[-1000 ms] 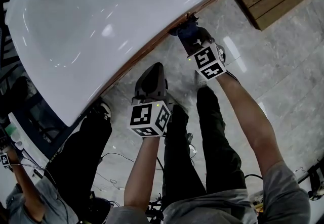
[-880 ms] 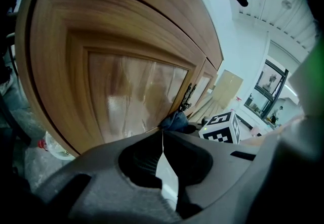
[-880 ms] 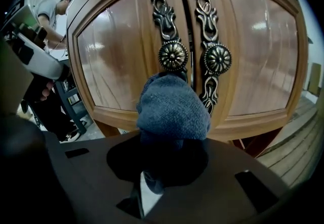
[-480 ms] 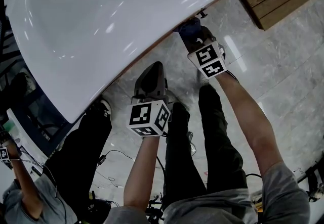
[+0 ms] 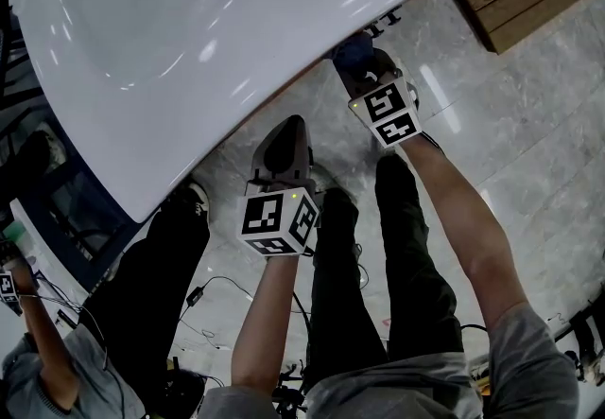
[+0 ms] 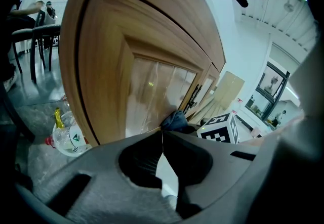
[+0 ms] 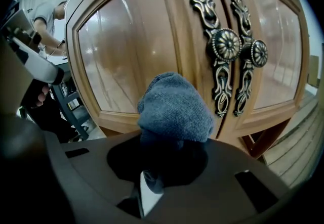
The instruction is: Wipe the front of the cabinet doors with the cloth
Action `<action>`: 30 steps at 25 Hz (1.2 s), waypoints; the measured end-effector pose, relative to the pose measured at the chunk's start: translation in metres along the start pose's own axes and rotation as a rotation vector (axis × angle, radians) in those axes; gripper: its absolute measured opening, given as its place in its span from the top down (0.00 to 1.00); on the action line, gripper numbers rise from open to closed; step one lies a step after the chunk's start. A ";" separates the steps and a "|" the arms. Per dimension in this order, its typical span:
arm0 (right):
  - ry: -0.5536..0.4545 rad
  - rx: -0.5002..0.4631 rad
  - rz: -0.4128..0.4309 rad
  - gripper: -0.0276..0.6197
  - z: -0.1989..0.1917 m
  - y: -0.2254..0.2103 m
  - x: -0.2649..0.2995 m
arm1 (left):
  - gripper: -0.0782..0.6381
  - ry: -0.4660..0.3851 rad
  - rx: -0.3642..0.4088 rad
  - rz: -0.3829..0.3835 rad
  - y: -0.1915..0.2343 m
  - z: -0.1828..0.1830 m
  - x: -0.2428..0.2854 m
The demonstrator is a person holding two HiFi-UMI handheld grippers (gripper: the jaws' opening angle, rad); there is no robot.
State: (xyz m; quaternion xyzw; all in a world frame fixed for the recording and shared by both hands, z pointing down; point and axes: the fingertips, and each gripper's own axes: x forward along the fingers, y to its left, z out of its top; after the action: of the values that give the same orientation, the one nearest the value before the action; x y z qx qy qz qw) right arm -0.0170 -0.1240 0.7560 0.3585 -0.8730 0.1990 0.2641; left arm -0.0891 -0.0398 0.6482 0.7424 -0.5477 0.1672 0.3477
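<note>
Change: right gripper (image 5: 357, 62) has edged slightly along the cabinet doors (image 7: 126, 46); left gripper (image 6: 163, 134) has stayed put
Right fingers: clamped on the cloth (image 7: 174, 109)
Cloth: blue wad bulging ahead of those fingers, against the door beside the ornate handles (image 7: 225, 46)
Left fingers: together, nothing between them, door panel ahead
</note>
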 end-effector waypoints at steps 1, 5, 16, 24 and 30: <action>0.000 0.000 0.003 0.87 0.000 0.004 0.001 | 0.87 -0.001 0.000 0.001 0.002 -0.001 -0.002; -0.003 0.003 0.011 0.87 -0.001 0.020 0.004 | 0.87 -0.004 0.001 0.002 0.010 -0.003 -0.010; 0.003 0.019 0.048 0.87 -0.001 0.062 0.017 | 0.87 0.000 -0.005 0.012 0.032 -0.008 -0.029; 0.001 0.033 0.064 0.87 -0.003 0.094 0.026 | 0.87 -0.005 -0.019 0.018 0.051 -0.016 -0.045; -0.011 0.083 0.078 0.87 -0.004 0.114 0.033 | 0.87 -0.005 -0.023 0.020 0.061 -0.020 -0.052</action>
State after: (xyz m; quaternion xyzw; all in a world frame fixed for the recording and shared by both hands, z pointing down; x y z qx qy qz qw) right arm -0.1191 -0.0630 0.7610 0.3359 -0.8786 0.2435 0.2363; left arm -0.1607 0.0008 0.6501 0.7332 -0.5580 0.1625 0.3531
